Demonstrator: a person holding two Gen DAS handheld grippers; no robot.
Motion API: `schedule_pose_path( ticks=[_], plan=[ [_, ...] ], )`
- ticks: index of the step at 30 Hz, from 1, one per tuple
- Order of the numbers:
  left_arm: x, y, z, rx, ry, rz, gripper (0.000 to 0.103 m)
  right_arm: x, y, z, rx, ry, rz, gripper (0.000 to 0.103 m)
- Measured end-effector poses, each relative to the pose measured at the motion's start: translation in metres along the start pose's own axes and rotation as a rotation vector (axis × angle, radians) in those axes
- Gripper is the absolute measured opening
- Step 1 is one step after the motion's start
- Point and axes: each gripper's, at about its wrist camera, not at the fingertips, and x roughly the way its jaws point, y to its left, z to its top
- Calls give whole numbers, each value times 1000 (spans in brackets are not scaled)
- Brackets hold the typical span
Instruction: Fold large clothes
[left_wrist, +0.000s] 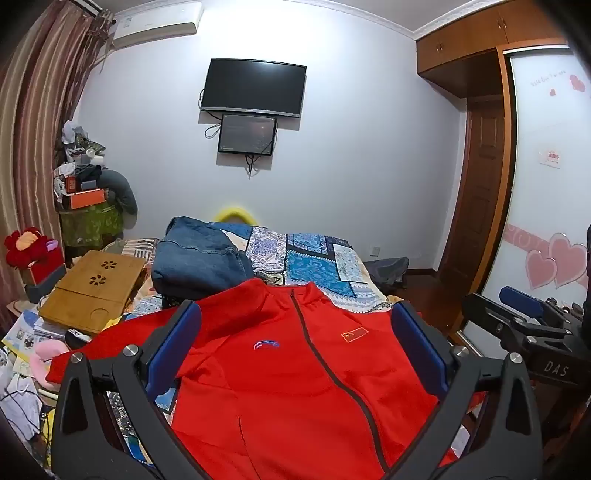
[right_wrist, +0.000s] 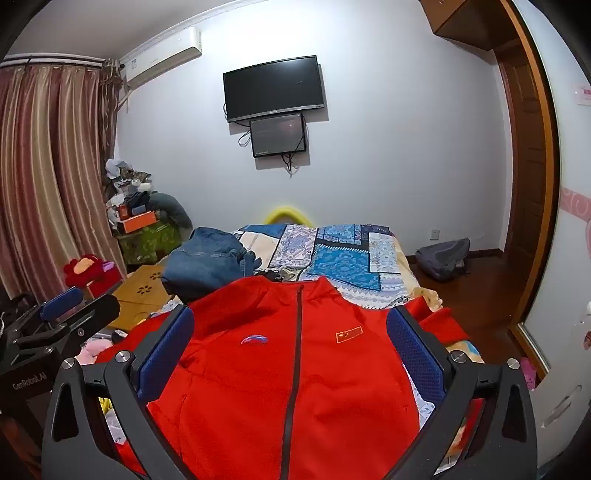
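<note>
At the far left, a striped curtain (left_wrist: 40, 122) hangs by a heap of boxes and soft toys, and a wooden lap tray (left_wrist: 92, 288) lies pushed to the bed's left edge, probably to leave the middle free for folding. Next to it, a pair of blue jeans (left_wrist: 199, 254) sits bunched on the patterned bedspread (left_wrist: 317, 258), well behind the working area and seemingly waiting its turn.

The red jacket (left_wrist: 295, 369), the garment to be folded, lies front up across the near part of the bed. Its dark zip is closed up to the collar, which points away toward the wall with the television (left_wrist: 255, 88). One sleeve trails out to the left over the bed's edge, and in the right wrist view the other sleeve reaches right toward the floor side. Laying it flat and zipped this way gives a clean shape for folding the sleeves inward.

The left gripper (left_wrist: 295, 350) hovers over the jacket's chest with its blue pads spread wide and nothing between them. The right gripper (right_wrist: 291, 354) does the same just beside it, jaws fully apart and holding nothing. Both tilt slightly downward toward the cloth, side by side, which suggests folding has not begun and each is lined up to reach for its own side of the jacket.

To the far right stands a wardrobe with heart decorations (left_wrist: 546, 221).
</note>
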Motion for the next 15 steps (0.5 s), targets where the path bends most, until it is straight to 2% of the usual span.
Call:
schedule_pose_path(
  ticks=[15],
  plan=[
    [5,8,2,-2,0,-7,103,5,6,-2,4,12,-3,103]
  ],
)
